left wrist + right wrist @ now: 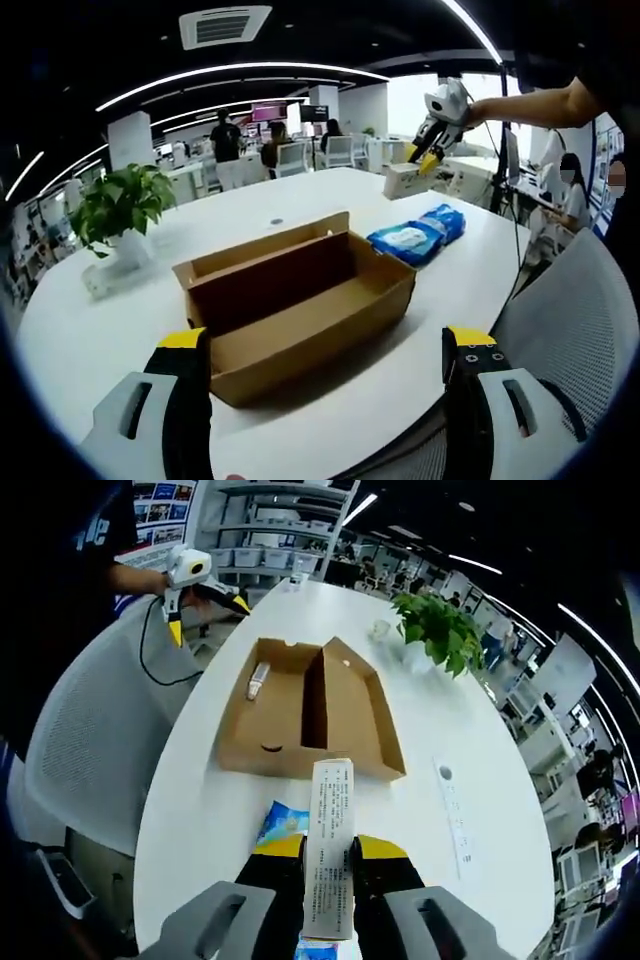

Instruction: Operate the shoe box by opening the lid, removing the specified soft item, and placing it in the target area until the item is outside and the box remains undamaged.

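On white table (480, 810) — lying open, brown cardboard shoe box (310, 712), lid folded back. Beside it, resting: blue soft pack (418, 235). Right gripper (328, 855) pinching slim white printed carton (330, 845) aloft; left gripper (325, 350) hovering spread — gripping nothing.

Your left gripper (330, 375) hangs low with jaws spread wide; your right gripper (328, 865) is raised high, jaws pinched tight.

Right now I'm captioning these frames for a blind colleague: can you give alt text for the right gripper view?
The right gripper is shut on a small white printed carton, held above a white table. Beyond it lies an open brown shoe box with its lid folded back, a blue soft pack just in front. The left gripper hovers past the box, near a potted plant.
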Demonstrator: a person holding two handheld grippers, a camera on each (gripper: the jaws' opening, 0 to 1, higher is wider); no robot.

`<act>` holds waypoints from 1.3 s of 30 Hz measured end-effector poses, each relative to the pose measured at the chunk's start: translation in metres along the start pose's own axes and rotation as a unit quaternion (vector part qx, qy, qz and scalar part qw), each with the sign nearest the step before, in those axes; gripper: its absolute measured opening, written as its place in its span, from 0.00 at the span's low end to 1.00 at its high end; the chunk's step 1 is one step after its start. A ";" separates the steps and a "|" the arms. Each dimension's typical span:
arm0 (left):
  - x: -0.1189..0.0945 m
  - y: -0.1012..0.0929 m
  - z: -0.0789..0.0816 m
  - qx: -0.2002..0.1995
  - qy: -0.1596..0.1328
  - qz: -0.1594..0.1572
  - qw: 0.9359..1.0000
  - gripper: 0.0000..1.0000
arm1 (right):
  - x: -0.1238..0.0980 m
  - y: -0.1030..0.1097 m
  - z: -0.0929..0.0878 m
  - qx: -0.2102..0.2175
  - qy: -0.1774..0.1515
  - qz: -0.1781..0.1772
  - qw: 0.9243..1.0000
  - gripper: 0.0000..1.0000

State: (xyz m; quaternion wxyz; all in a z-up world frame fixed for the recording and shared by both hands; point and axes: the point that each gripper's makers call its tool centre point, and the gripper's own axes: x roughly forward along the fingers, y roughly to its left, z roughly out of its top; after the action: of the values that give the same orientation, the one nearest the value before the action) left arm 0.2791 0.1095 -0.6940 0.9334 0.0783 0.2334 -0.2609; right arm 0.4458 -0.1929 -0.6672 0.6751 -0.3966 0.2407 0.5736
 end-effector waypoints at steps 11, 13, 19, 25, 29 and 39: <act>0.000 0.001 -0.001 -0.003 0.003 0.000 1.000 1.00 | -0.003 -0.010 -0.035 0.006 0.039 0.001 0.999 0.13; 0.001 0.002 -0.001 -0.004 0.004 0.000 1.000 1.00 | -0.003 -0.013 -0.041 0.006 0.047 0.001 0.999 0.13; 0.001 0.003 -0.003 -0.006 0.006 0.002 1.000 1.00 | -0.004 -0.020 -0.058 0.011 0.063 -0.002 0.998 0.13; 0.001 0.006 -0.004 -0.011 0.008 0.005 1.000 1.00 | -0.003 -0.026 -0.075 0.015 0.077 -0.004 0.997 0.13; 0.002 0.007 -0.005 -0.013 0.010 0.006 1.000 1.00 | -0.001 -0.027 -0.085 0.018 0.081 -0.002 0.997 0.13; 0.005 0.008 -0.009 -0.010 0.018 0.003 1.000 0.99 | 0.008 -0.032 -0.113 0.031 0.097 0.003 0.995 0.13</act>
State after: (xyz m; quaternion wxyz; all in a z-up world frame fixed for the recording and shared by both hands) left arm 0.2836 0.1167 -0.7046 0.9306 0.0749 0.2527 -0.2539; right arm 0.4930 -0.2808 -0.7295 0.6585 -0.4286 0.3236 0.5273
